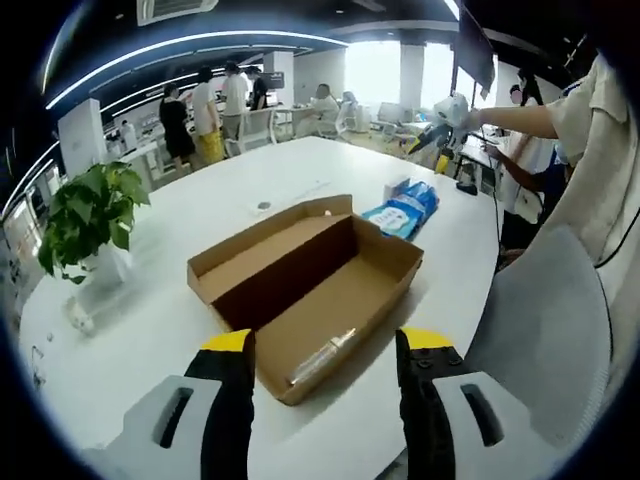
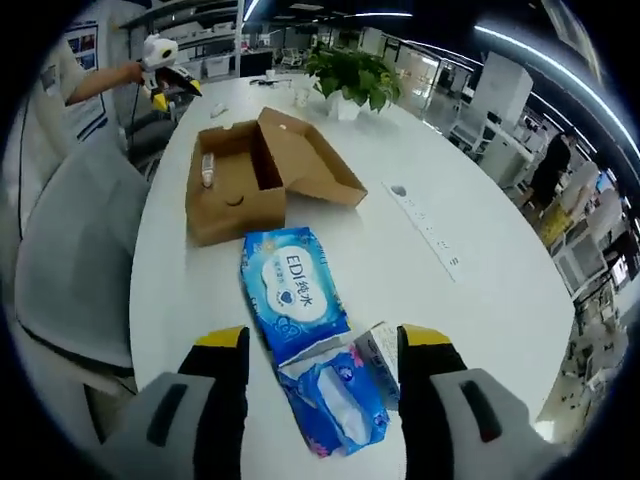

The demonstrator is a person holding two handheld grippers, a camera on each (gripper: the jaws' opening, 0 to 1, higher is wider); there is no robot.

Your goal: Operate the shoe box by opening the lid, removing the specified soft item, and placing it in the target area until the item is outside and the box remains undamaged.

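The brown cardboard shoe box lies on the white table with its lid folded back flat. A small clear bottle rests inside, near the box's close wall. My left gripper stands open just short of that wall, holding nothing. Past the box lies a blue soft wipes pack. In the right gripper view the same blue pack lies just ahead of my open, empty right gripper, with the open box beyond it. The left gripper hovers past the box.
Two smaller blue tissue packs lie between the right jaws. A potted plant stands at the table's far side, a white power strip along its middle. A grey chair sits by the table edge. Several people stand far behind.
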